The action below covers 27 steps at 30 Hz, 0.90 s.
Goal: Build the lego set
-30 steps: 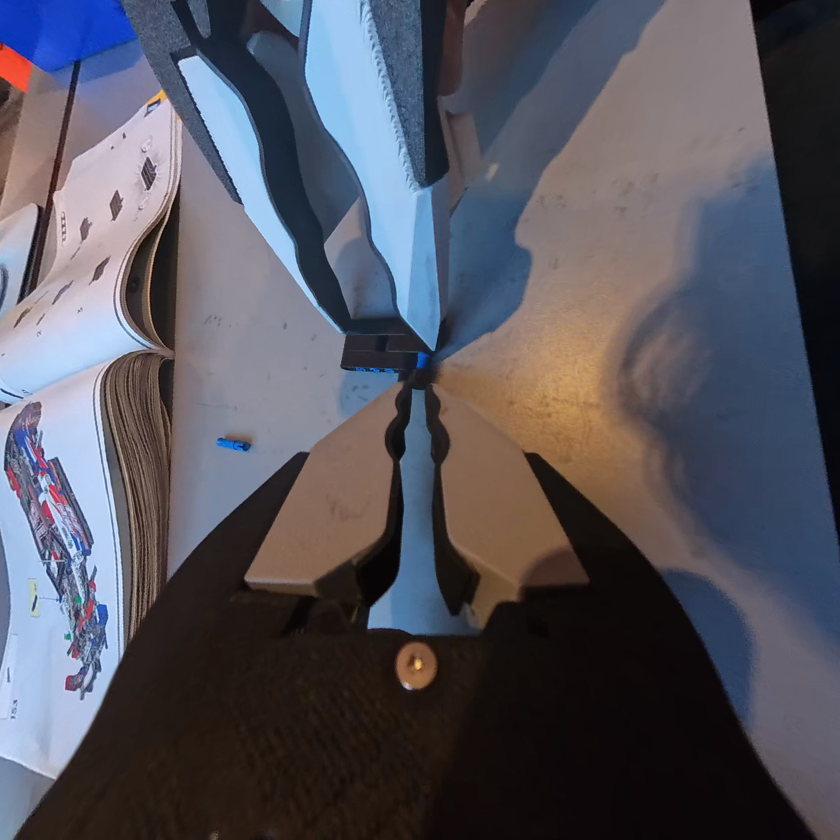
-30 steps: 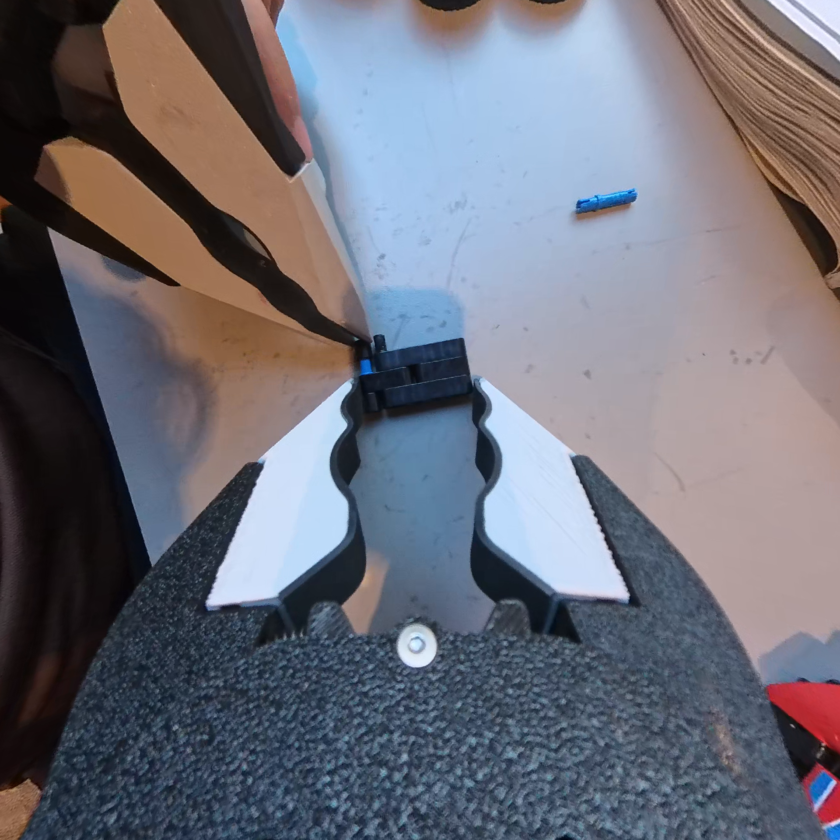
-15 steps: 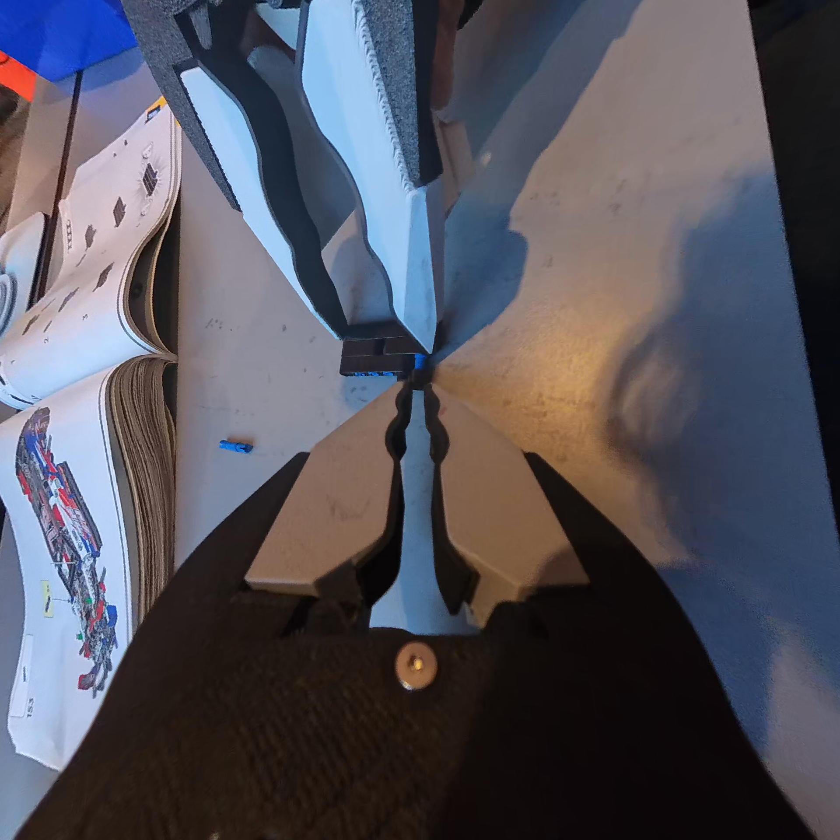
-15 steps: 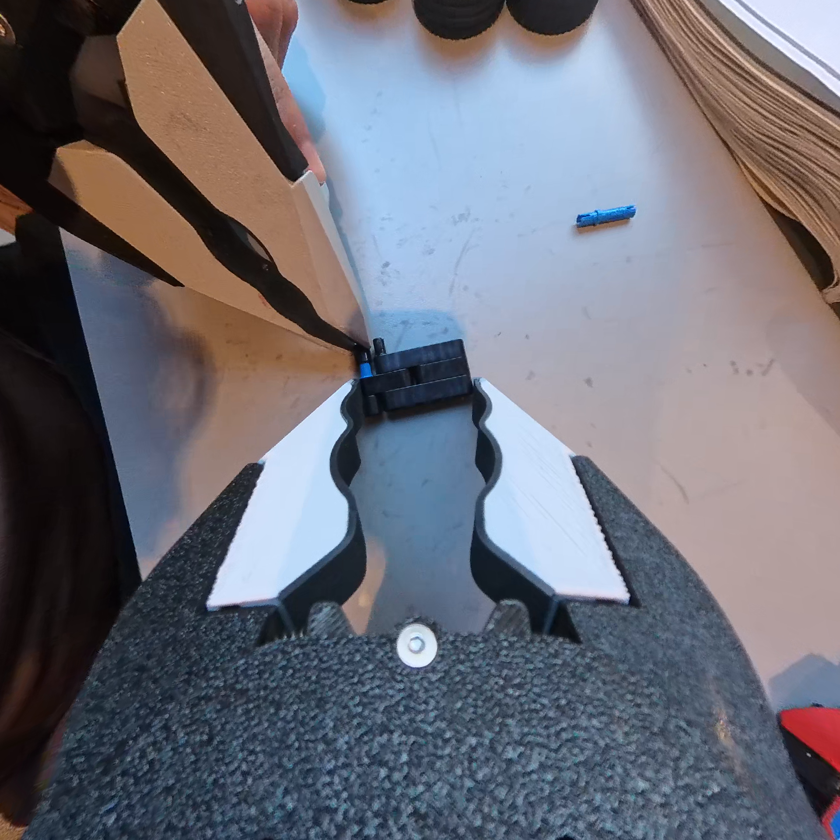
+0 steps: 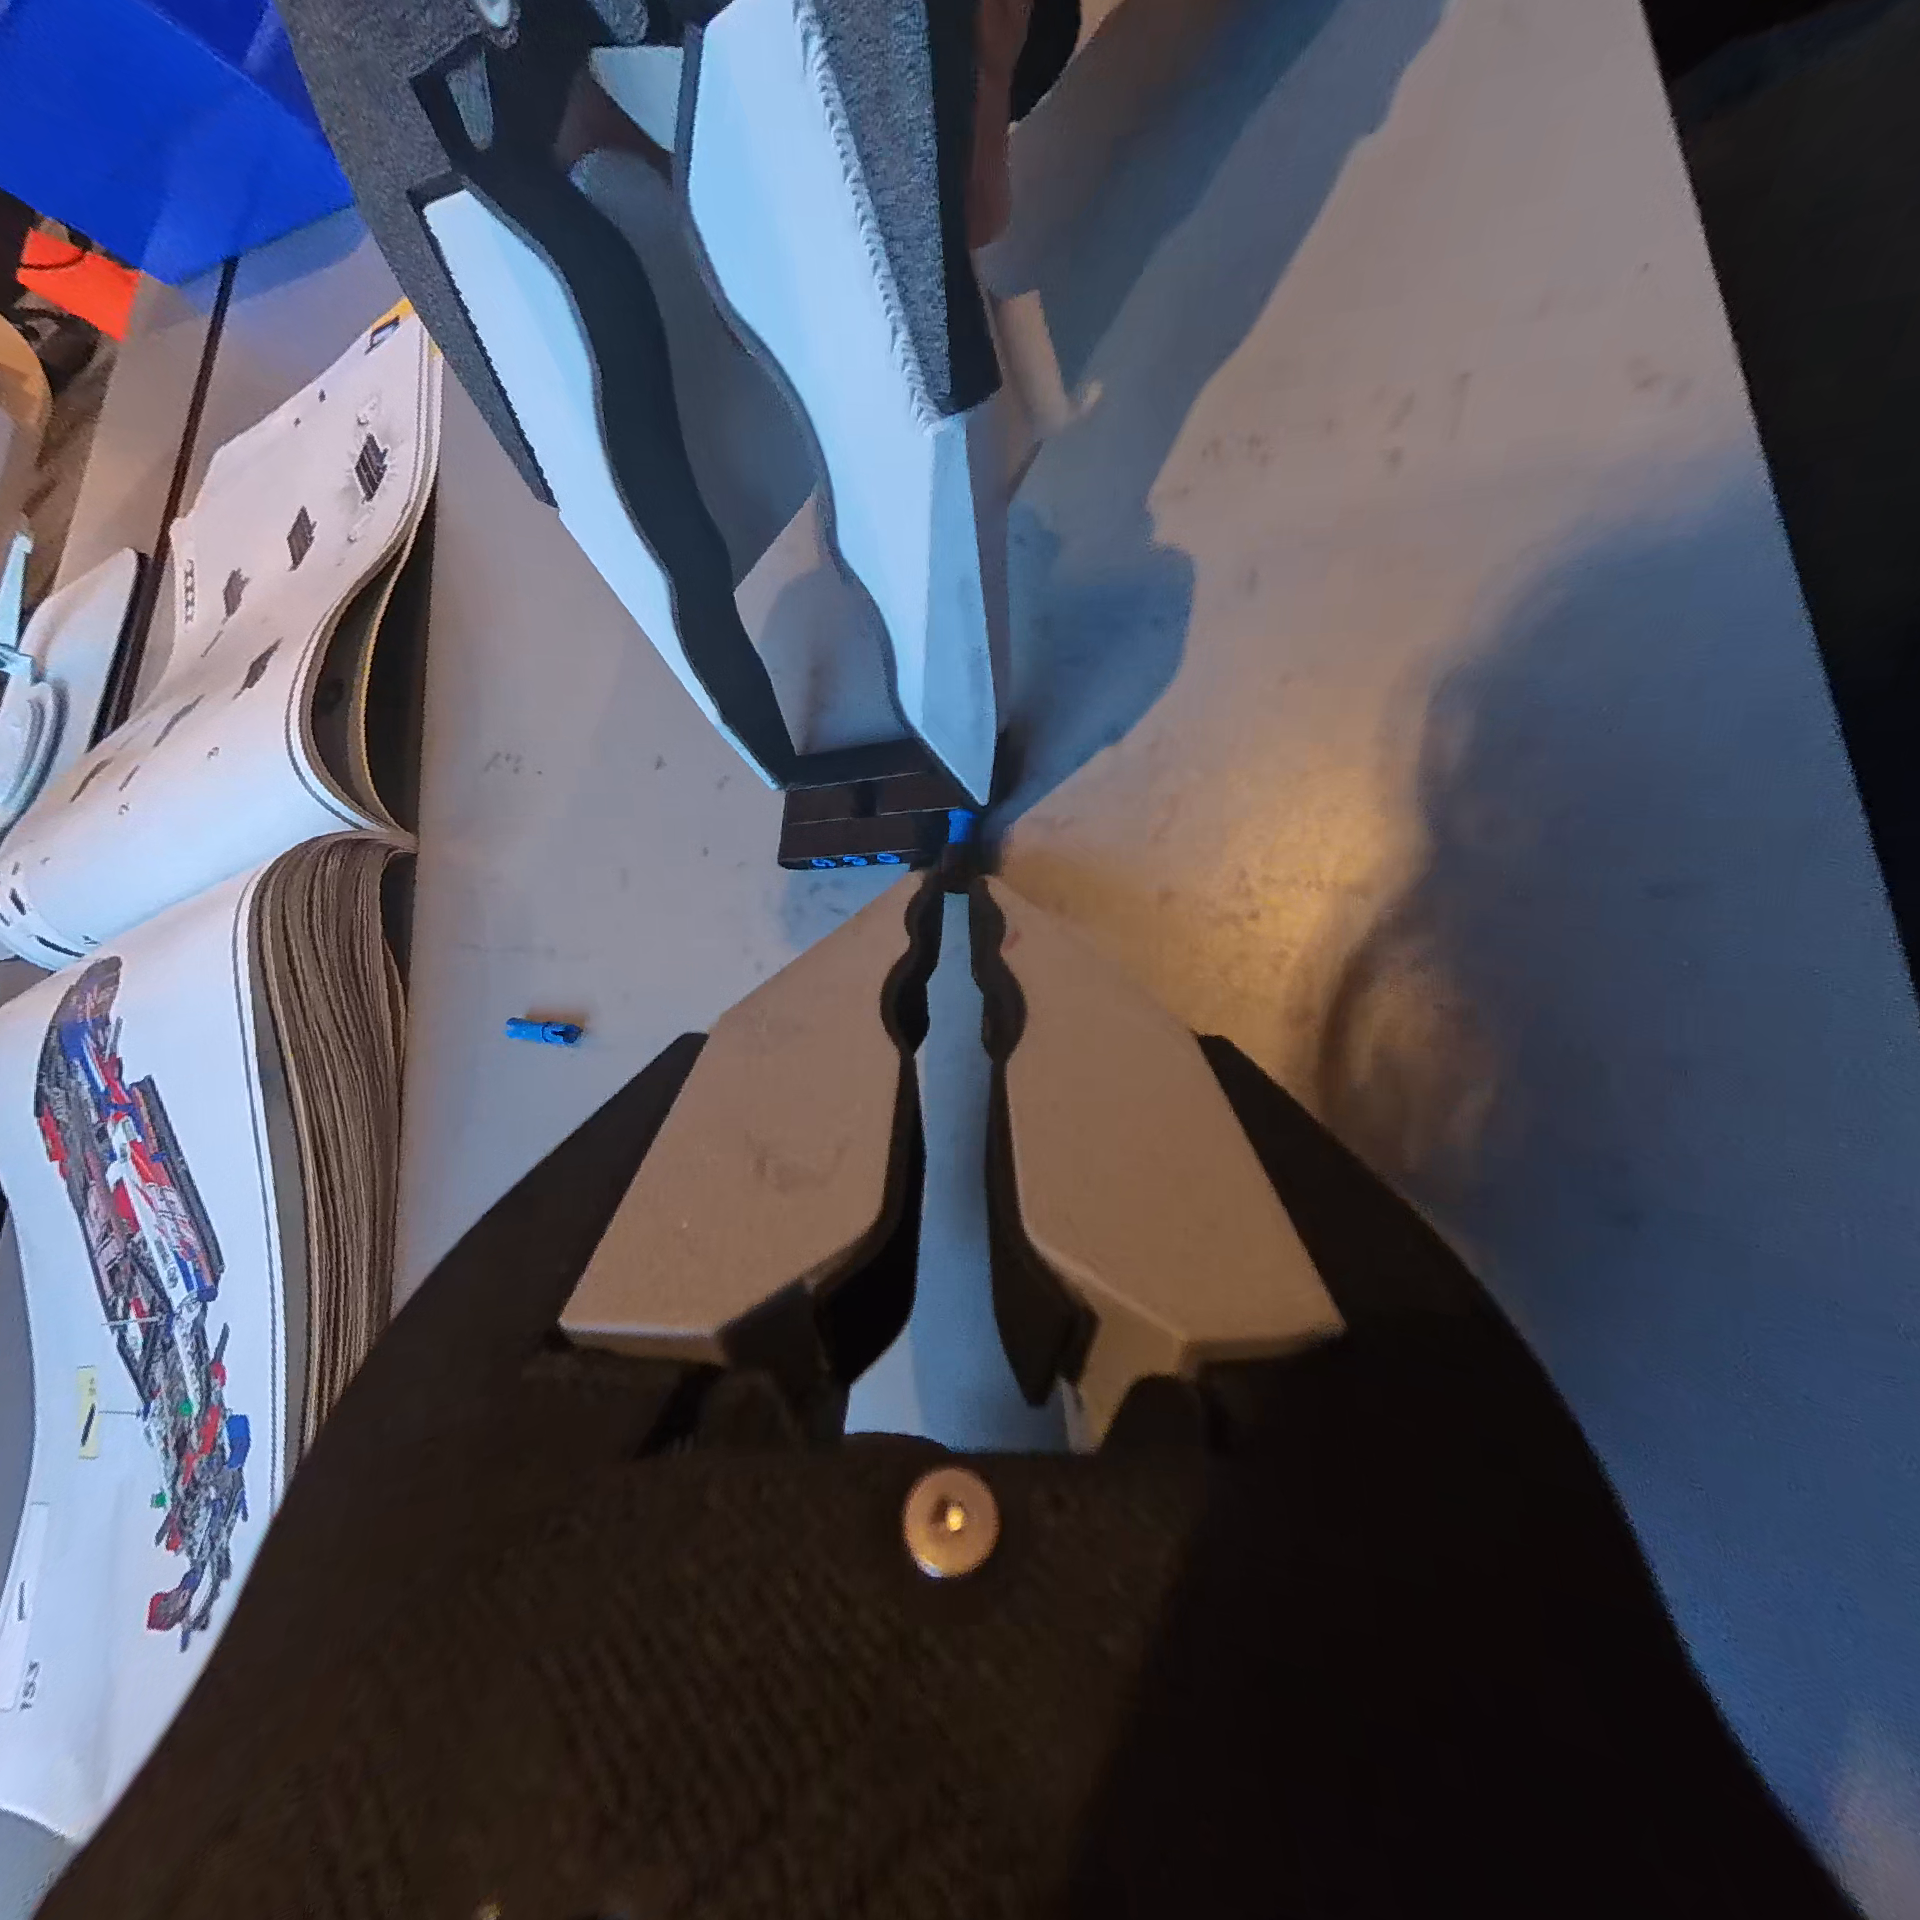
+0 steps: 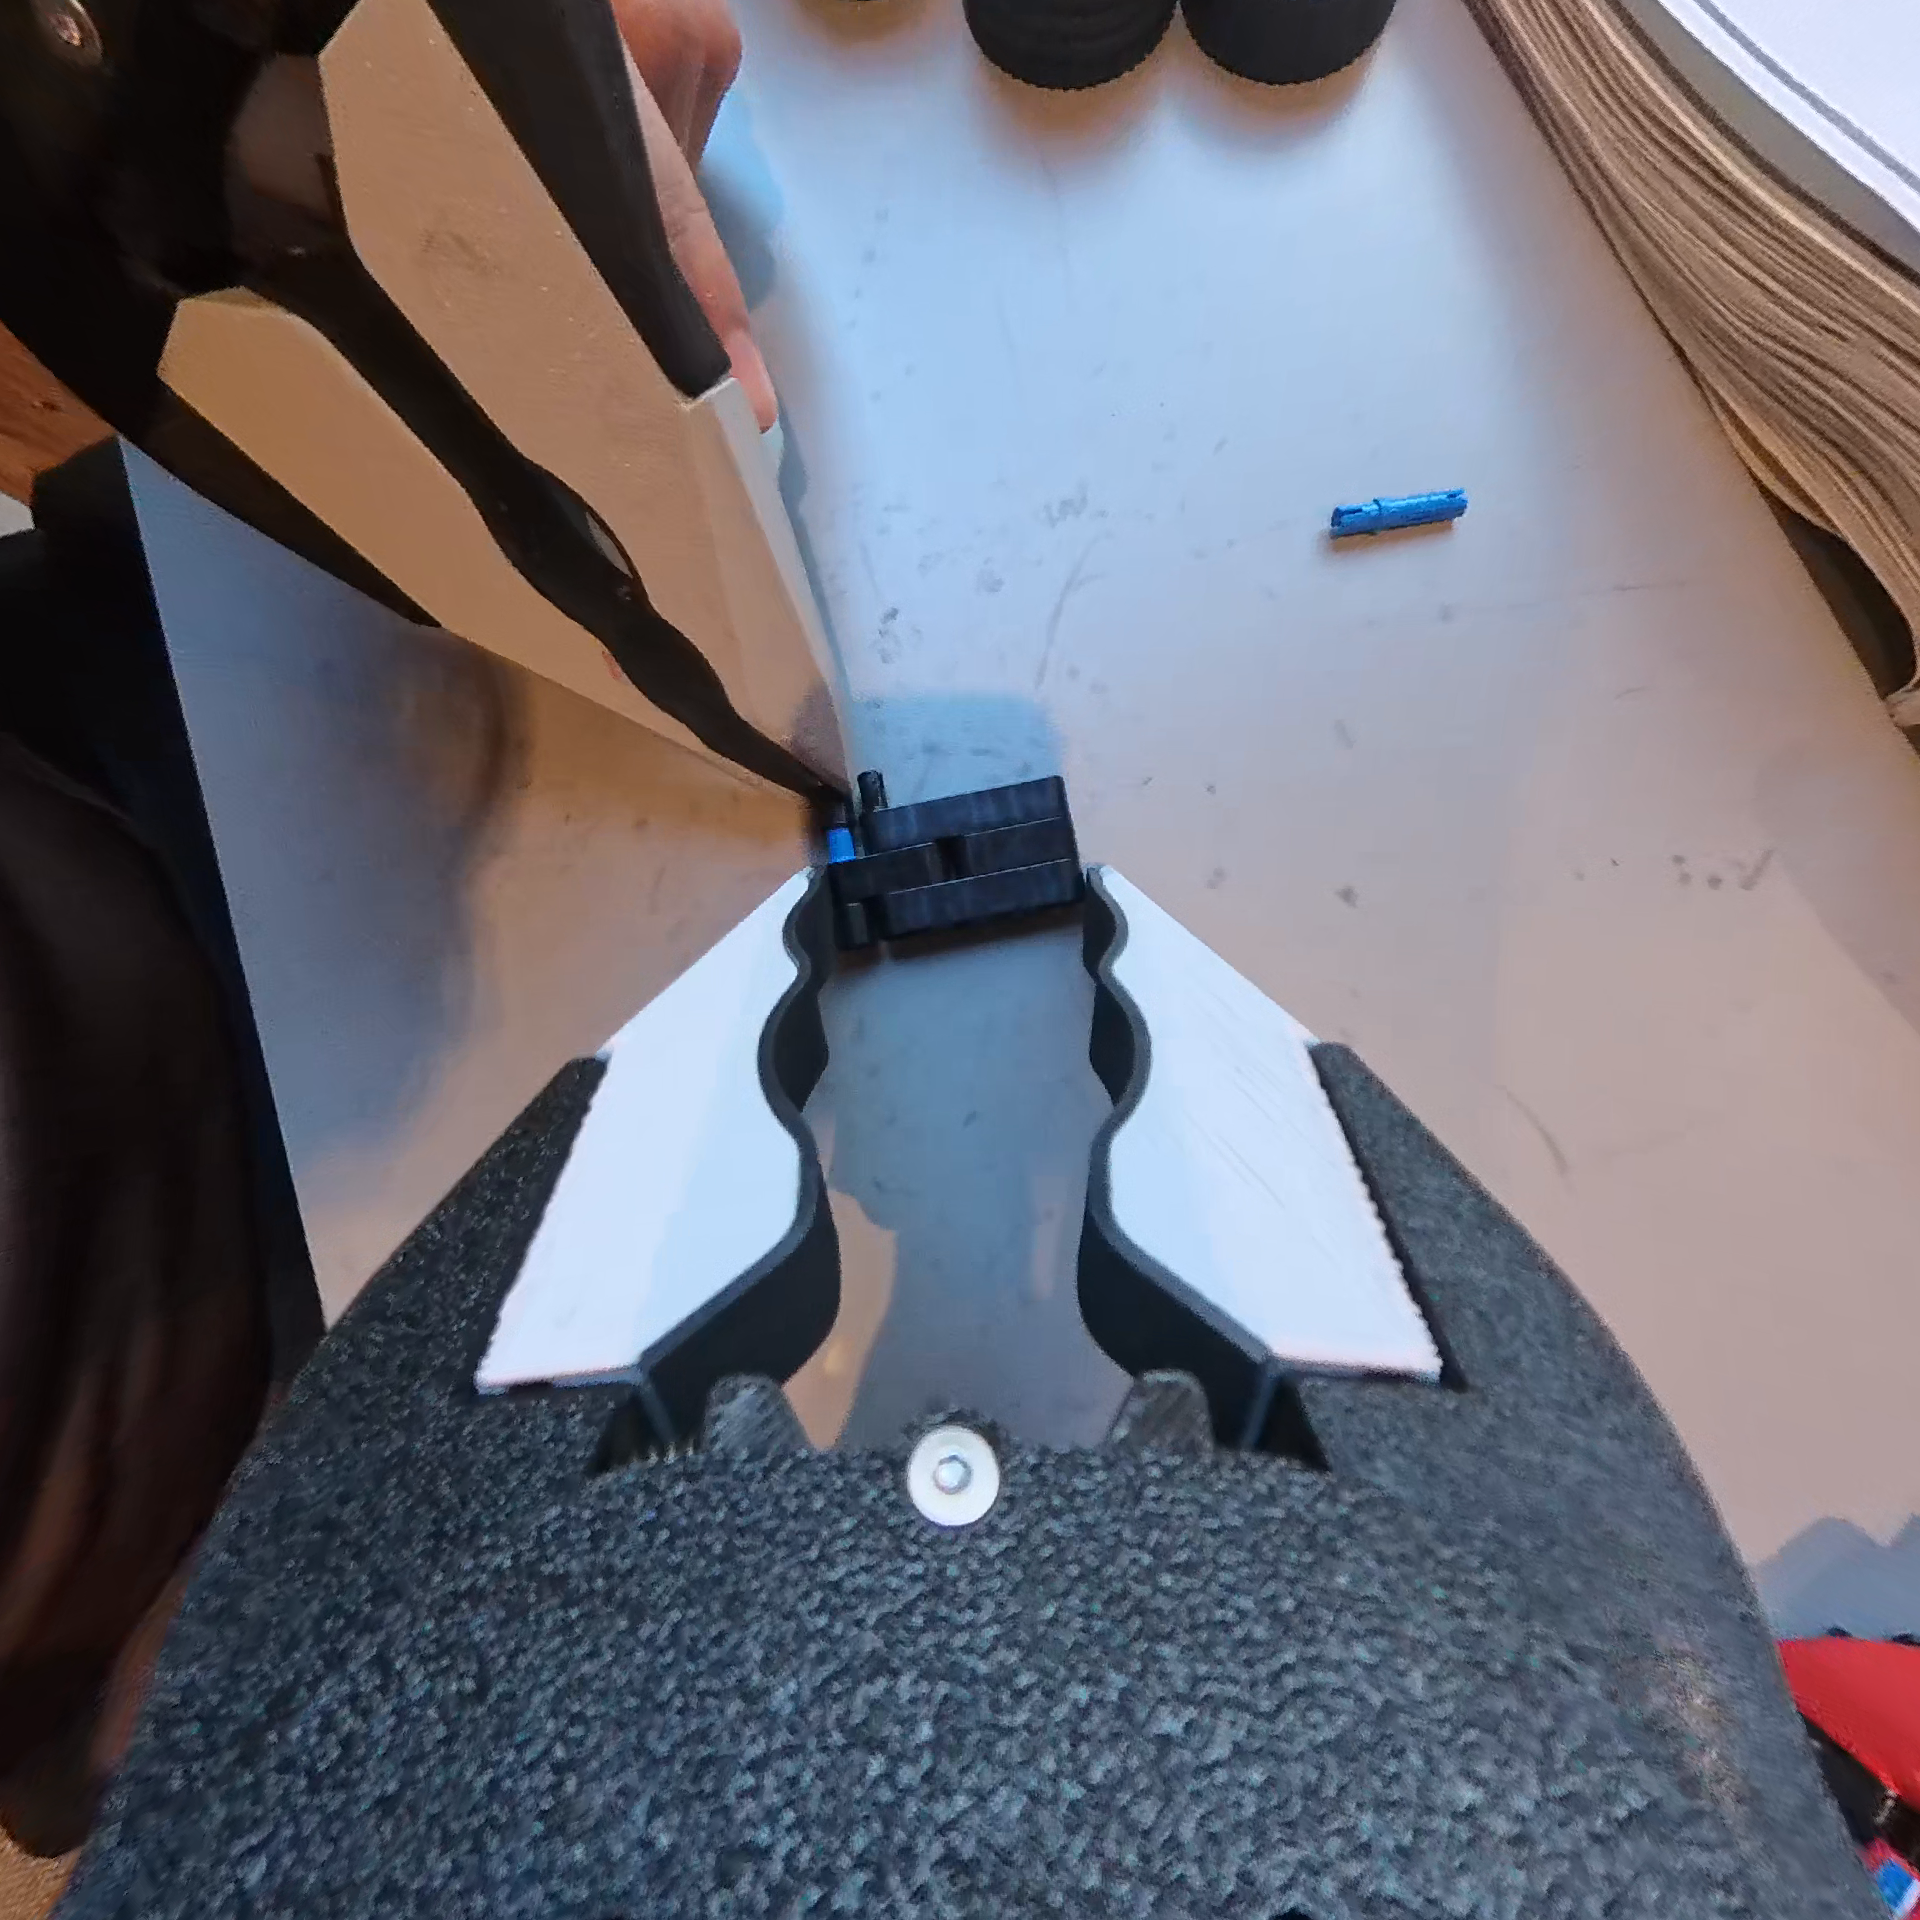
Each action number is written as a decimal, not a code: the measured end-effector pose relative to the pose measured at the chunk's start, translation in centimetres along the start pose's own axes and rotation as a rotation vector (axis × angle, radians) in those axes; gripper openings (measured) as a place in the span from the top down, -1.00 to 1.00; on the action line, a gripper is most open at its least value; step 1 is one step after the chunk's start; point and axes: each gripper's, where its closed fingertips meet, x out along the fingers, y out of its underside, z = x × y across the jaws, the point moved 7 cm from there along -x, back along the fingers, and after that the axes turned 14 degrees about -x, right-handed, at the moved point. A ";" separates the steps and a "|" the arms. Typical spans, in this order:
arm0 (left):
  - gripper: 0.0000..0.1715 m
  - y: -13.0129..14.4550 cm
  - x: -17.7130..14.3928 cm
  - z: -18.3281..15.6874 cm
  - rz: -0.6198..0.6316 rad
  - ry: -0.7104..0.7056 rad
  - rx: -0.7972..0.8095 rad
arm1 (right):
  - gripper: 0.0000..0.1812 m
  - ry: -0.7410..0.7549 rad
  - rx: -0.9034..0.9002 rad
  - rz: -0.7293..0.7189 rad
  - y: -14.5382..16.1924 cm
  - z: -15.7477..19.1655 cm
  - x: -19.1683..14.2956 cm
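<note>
Booklet of building instructions at far left of the left wrist view, lying open on the pale table. Just right of its page edges, a loose blue pin, flat on the tabletop and well apart from the work. Further right, near the centre, a small black assembly of stacked beams, low over the table and clamped end to end by the right gripper, jaws set about as wide as the piece is long. At the assembly's right-hand end in that view, a second blue pin, part-way into a hole. Meeting it from below, the left gripper, jaws drawn narrow, tips seemingly pinched on the pin's outer end, though too small to tell for sure. Right of that, only bare, scuffed tabletop in shadow.

In the right wrist view, black tyres along the top edge and a red built section in the bottom right corner.

Step in hand, by appearance: seating the pin in the beam stack. Next move, as a judgement: a straight push along the pin's axis, firm counter-hold on the assembly, no twisting, then release of the pin once flush.
</note>
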 end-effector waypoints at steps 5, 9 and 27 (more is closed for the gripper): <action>0.98 0.0 0.0 -0.1 0.008 -0.010 -0.003 | 0.47 -0.006 -0.028 -0.028 0.0 -0.1 0.1; 0.98 -0.1 0.0 -0.1 0.008 -0.010 -0.003 | 0.45 0.016 -0.075 -0.046 -0.2 -0.1 0.5; 0.97 -0.1 0.2 -0.2 0.011 -0.080 -0.005 | 0.46 -0.029 -0.041 -0.079 1.3 -0.7 -1.7</action>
